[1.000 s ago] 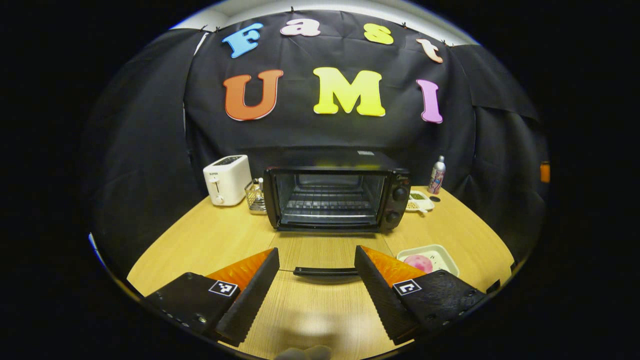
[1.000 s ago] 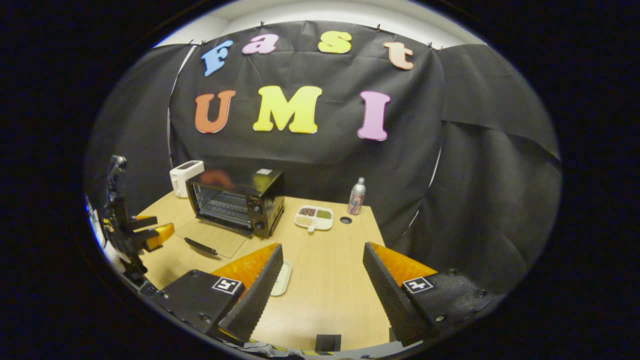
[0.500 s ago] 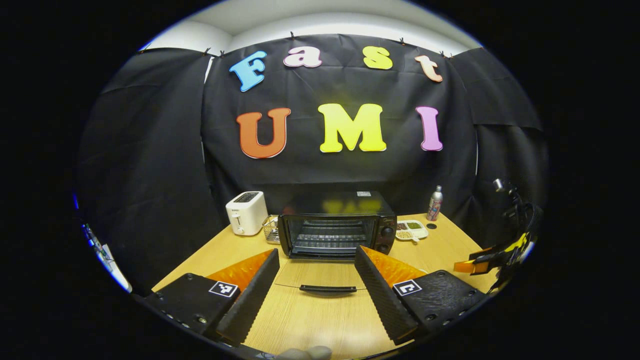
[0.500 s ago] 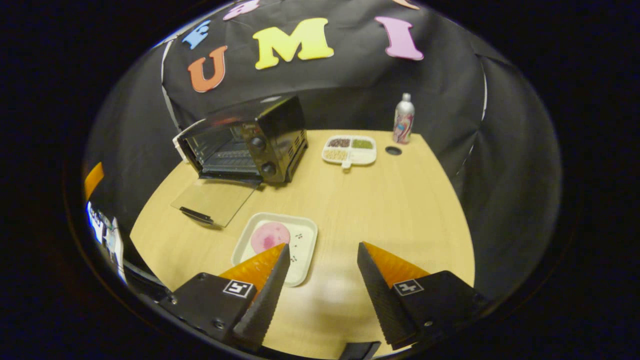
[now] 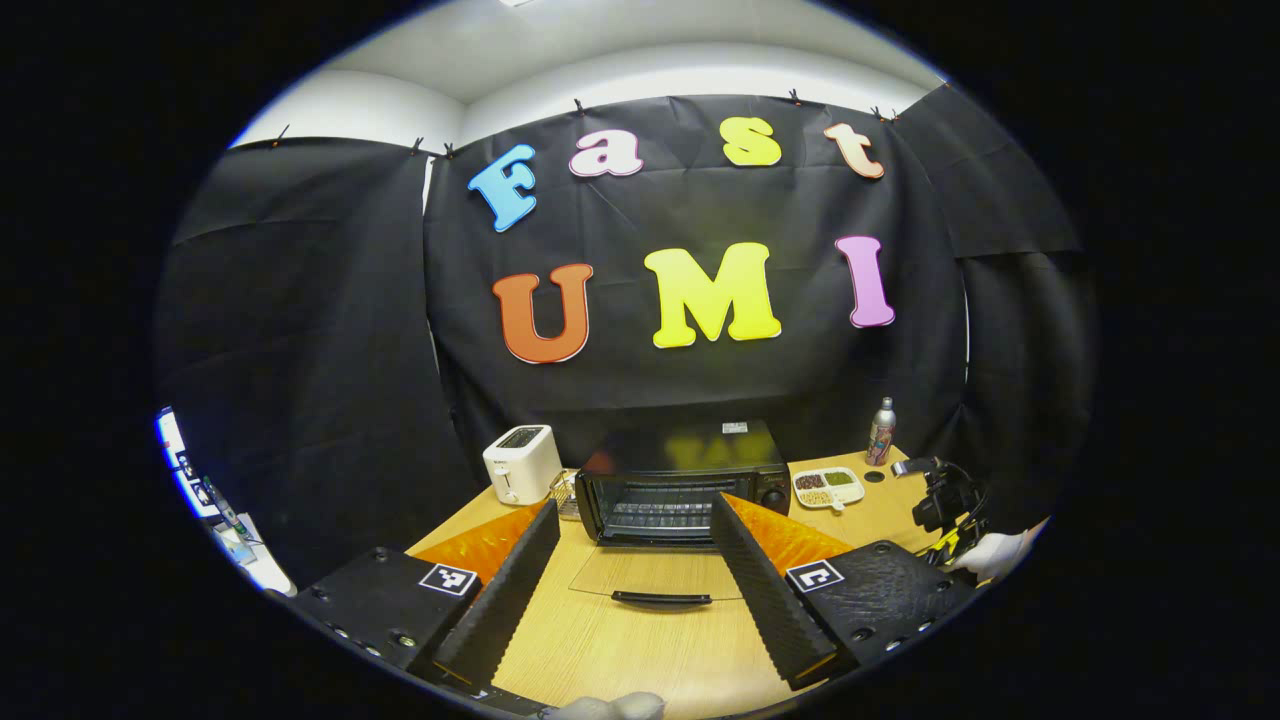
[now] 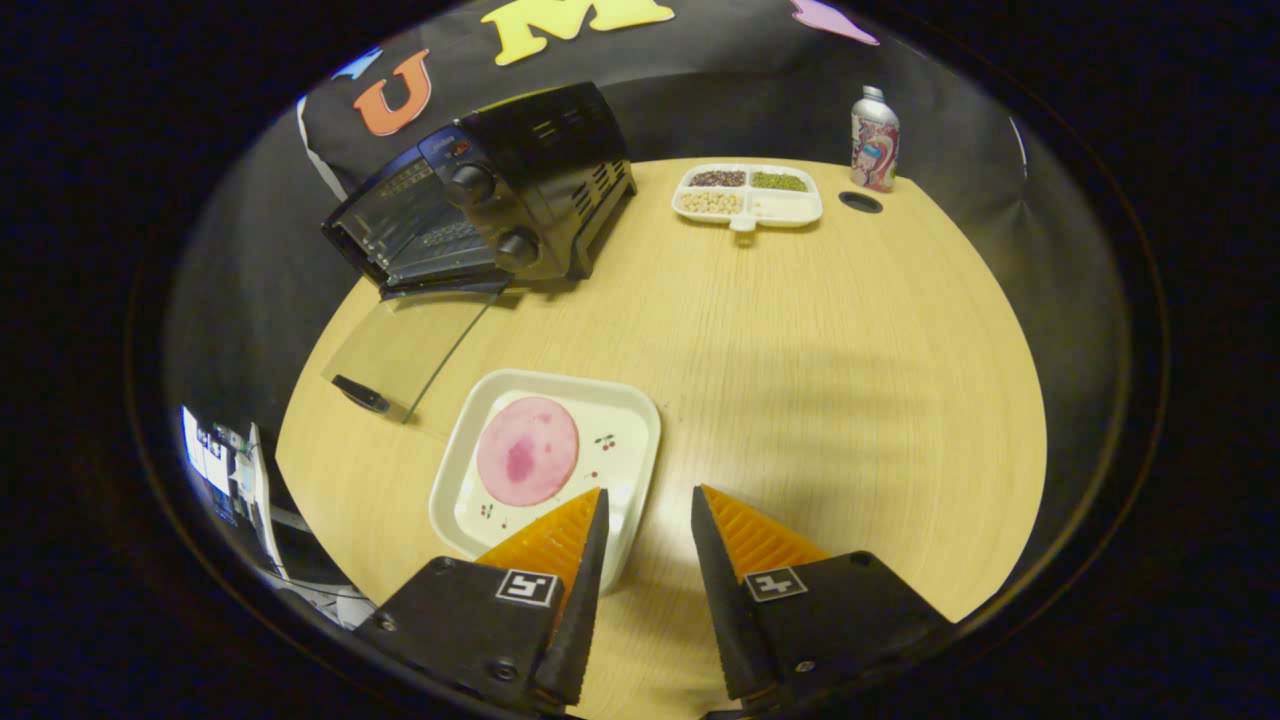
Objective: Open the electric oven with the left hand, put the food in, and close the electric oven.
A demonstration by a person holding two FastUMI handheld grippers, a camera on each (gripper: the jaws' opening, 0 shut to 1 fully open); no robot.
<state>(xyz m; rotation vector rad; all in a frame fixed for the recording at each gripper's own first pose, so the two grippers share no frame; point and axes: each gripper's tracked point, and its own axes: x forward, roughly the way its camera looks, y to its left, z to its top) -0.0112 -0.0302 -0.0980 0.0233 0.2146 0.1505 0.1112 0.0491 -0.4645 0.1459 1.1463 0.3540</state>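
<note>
The black electric oven [image 5: 685, 478] stands at the back of the table. Its glass door [image 5: 655, 575] lies flat and open toward me, showing the rack inside. My left gripper [image 5: 634, 501] hangs open well in front of the door handle [image 5: 660, 598] and holds nothing. A round pink slice of food [image 6: 527, 450] lies on a white square tray [image 6: 640, 420] near the table's front. My right gripper [image 6: 648, 491] sits low at the tray's near right edge. Its fingers are narrowed but apart, one over the tray and one outside the rim. From this side the oven [image 6: 520, 170] and its open door [image 6: 400, 345] lie to the tray's upper left.
A white toaster [image 5: 522, 465] and a wire basket [image 5: 568, 490] stand left of the oven. A divided dish of beans [image 6: 748, 195], a can [image 6: 874, 125] and a round hole [image 6: 860, 202] are at the back right. A hand [image 5: 995, 553] holds the right gripper [image 5: 945, 505].
My left gripper has drawn back and up from the open door. The right gripper has dropped down to the tray's edge, and its fingers have closed partway.
</note>
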